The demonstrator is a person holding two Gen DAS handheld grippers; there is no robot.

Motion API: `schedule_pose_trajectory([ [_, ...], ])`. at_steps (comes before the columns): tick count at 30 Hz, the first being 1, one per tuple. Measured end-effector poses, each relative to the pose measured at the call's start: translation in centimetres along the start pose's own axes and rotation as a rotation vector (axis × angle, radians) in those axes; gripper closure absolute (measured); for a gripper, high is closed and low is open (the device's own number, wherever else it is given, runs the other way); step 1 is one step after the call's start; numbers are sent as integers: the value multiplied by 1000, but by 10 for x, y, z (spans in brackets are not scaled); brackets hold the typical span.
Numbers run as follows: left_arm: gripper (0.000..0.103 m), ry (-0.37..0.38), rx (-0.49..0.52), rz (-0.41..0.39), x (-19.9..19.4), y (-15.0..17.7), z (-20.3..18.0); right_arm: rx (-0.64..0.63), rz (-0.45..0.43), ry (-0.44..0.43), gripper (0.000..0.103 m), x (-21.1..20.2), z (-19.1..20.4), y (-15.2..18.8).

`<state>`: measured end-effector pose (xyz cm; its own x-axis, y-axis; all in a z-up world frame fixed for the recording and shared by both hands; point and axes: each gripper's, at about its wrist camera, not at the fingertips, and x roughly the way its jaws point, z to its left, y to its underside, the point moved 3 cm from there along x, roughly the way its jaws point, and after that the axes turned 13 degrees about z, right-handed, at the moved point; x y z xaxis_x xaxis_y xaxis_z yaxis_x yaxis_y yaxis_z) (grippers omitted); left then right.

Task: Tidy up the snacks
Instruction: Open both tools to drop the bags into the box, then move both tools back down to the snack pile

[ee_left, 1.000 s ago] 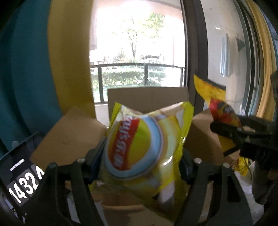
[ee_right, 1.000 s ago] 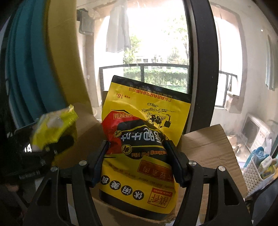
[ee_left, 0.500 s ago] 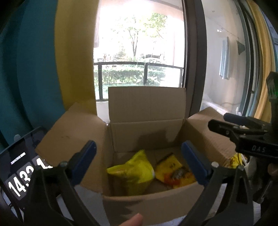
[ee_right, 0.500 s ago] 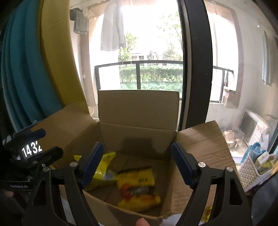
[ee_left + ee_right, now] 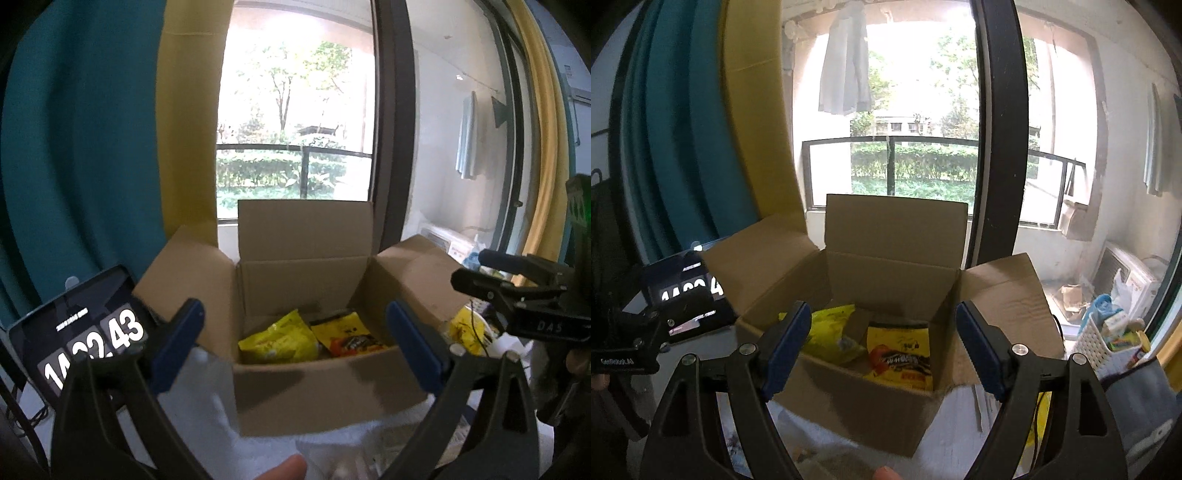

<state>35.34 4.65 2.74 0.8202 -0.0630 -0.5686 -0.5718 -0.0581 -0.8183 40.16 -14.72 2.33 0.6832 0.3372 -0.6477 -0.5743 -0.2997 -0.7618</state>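
An open cardboard box (image 5: 325, 391) (image 5: 871, 402) stands in front of both grippers, flaps spread. Inside lie a yellow chip bag (image 5: 279, 338) (image 5: 831, 332) on the left and a yellow, red and black snack pouch (image 5: 347, 334) (image 5: 903, 356) on the right. My left gripper (image 5: 295, 347) is open and empty, on the near side of the box. My right gripper (image 5: 882, 343) is also open and empty, likewise short of the box. The right gripper (image 5: 517, 288) shows at the right edge of the left wrist view.
A tablet with a clock display (image 5: 81, 336) (image 5: 690, 291) leans left of the box. Teal and yellow curtains (image 5: 92, 129) hang behind, beside a window. A white basket of items (image 5: 1108, 336) stands at the right. A fingertip (image 5: 284, 467) shows at the bottom edge. White cloth covers the surface.
Both grippers let go of their bags, which now lie in the box. Both jaws spread wide and both grippers pulled back from the box, which looks smaller now.
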Motion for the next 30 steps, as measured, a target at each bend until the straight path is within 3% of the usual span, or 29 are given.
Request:
schedule_pose_trajectory([
  [17, 3, 28, 15, 22, -62, 49, -9, -14, 5, -16, 20, -59, 21, 57],
  [30, 3, -4, -27, 129, -95, 130, 1, -29, 73, -39, 20, -85, 41, 123],
])
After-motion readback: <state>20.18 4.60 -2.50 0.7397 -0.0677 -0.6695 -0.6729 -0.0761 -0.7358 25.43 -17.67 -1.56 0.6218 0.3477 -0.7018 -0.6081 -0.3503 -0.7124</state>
